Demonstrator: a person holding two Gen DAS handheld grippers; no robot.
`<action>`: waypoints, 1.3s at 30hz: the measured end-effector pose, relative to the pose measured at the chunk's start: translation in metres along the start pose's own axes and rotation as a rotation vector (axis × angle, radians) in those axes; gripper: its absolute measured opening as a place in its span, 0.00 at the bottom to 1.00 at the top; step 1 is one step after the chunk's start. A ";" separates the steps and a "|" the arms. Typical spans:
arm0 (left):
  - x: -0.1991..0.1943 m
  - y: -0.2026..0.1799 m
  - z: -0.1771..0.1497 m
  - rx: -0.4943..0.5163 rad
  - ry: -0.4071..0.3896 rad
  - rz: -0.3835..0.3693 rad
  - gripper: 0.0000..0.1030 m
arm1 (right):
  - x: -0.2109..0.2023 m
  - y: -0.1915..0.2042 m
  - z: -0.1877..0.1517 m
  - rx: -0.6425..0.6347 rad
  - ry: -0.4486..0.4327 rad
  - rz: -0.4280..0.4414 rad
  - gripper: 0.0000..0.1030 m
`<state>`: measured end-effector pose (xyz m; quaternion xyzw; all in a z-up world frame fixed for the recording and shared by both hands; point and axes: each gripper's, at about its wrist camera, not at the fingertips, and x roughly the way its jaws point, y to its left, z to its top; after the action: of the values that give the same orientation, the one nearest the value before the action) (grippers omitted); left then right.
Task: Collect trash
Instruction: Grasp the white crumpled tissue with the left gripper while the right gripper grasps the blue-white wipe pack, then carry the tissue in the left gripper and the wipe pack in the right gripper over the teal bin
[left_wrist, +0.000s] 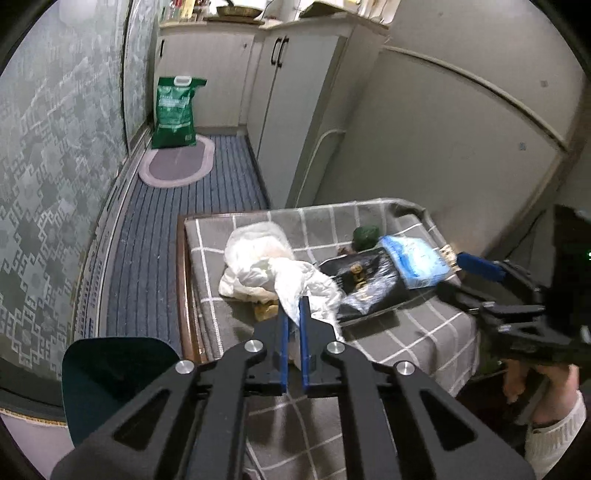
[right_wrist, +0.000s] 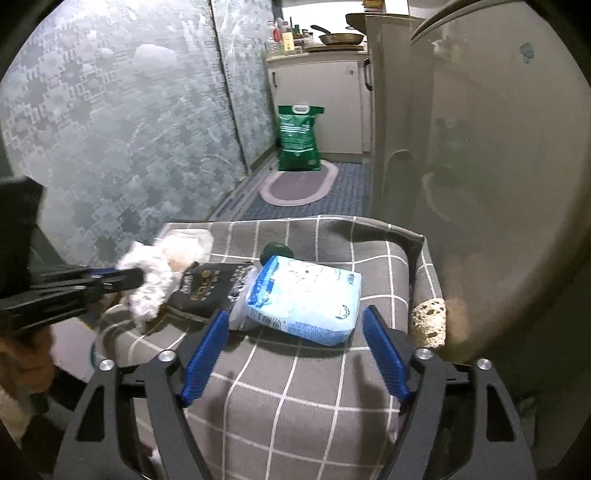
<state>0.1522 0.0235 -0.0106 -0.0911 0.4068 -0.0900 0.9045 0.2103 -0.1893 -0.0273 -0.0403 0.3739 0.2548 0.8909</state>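
Trash lies on a low surface under a grey checked cloth. My left gripper is shut on a flap of the crumpled white plastic bag. The right wrist view shows the same grip, with the left gripper at the white bag. To its right lie a black wrapper, a light blue soft pack and a small dark green object. My right gripper stands open, its blue pads on either side of the blue pack's near end and apart from it.
A porous beige lump sits at the cloth's right edge against a big white appliance. Patterned glass panels line the left. Beyond are a striped floor mat, an oval rug, a green sack and white cabinets.
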 end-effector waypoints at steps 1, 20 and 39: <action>-0.006 -0.002 0.000 0.011 -0.017 -0.002 0.06 | 0.003 0.002 0.000 -0.001 0.004 -0.001 0.81; -0.062 0.004 -0.014 0.058 -0.119 -0.070 0.06 | 0.029 0.014 0.006 -0.002 -0.023 -0.162 0.81; -0.093 0.035 -0.030 0.044 -0.157 -0.036 0.06 | 0.049 0.015 0.011 0.040 0.004 -0.215 0.71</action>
<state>0.0725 0.0769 0.0281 -0.0851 0.3309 -0.1079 0.9336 0.2394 -0.1530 -0.0509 -0.0629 0.3742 0.1504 0.9129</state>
